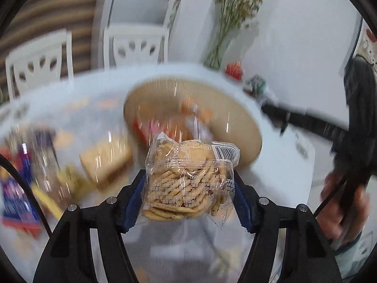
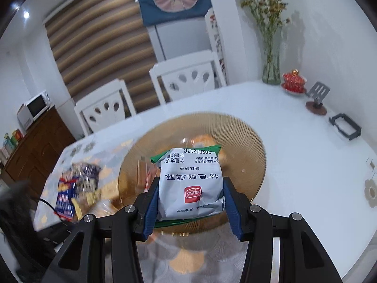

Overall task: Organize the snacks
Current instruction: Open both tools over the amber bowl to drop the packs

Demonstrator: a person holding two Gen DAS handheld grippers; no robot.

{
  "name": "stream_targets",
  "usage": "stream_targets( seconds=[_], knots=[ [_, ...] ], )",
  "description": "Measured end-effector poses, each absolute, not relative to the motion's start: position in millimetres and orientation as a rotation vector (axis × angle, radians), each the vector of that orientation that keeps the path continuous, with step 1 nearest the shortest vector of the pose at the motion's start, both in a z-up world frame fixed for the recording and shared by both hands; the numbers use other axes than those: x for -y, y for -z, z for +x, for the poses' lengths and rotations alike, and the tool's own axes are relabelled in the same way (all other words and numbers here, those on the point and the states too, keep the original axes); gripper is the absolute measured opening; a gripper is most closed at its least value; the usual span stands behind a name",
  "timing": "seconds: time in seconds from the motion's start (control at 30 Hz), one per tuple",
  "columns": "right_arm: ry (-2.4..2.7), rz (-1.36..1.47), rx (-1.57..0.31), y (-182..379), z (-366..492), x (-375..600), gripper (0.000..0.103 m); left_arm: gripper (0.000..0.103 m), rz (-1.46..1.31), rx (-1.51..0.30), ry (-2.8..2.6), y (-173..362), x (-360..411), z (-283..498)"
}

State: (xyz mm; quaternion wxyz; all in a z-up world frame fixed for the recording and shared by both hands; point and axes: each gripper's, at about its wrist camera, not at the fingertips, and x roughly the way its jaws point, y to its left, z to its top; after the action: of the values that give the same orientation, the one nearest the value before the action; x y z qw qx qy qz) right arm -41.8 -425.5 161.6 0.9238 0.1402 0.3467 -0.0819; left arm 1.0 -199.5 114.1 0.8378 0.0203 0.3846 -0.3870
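The left tool (image 1: 188, 195) is clamped on a clear packet of round biscuits (image 1: 188, 179), its blue pads (image 1: 134, 202) pressing the wrapper from both sides. The packet hangs in front of the near rim of a ribbed amber glass plate (image 1: 235, 118) on the white table (image 1: 282, 165). The rest of this view is blurred; several snack packets (image 1: 179, 122) lie in the plate. Left of the plate lie more snacks, among them a blue and red packet (image 1: 16, 188) and a pale rectangular one (image 1: 106, 162). A hand (image 1: 341, 210) shows at the right edge.

The right tool (image 2: 190, 195) is clamped on a white packet with a green edge and a red logo (image 2: 190, 186), held over the near part of the same plate (image 2: 247, 153). Beyond, a vase of dried flowers (image 2: 271, 68) and a red lidded cup (image 2: 293, 81) stand at the far corner of the table (image 2: 294, 153), and two white chairs (image 2: 188, 77) stand behind it.
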Motion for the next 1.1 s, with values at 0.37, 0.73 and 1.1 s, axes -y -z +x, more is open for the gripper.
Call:
stream_targets(
  seconds=[0.37, 0.73, 1.1],
  knots=[
    [0.228, 0.398, -0.74, -163.1, -12.3, 455.9, 0.07, 0.08, 0.045, -0.763, 0.808, -142.4, 266.8, 71.3],
    [0.144, 0.379, -0.765, -160.8, -24.0, 426.1, 0.08, 0.081, -0.113, -0.812, 0.762, -129.4, 169.5, 43.3],
    [-0.183, 0.228, -0.813, -126.6, -22.9, 288.7, 0.08, 0.081, -0.186, -0.832, 0.361, -68.7, 0.7, -19.9]
  ],
)
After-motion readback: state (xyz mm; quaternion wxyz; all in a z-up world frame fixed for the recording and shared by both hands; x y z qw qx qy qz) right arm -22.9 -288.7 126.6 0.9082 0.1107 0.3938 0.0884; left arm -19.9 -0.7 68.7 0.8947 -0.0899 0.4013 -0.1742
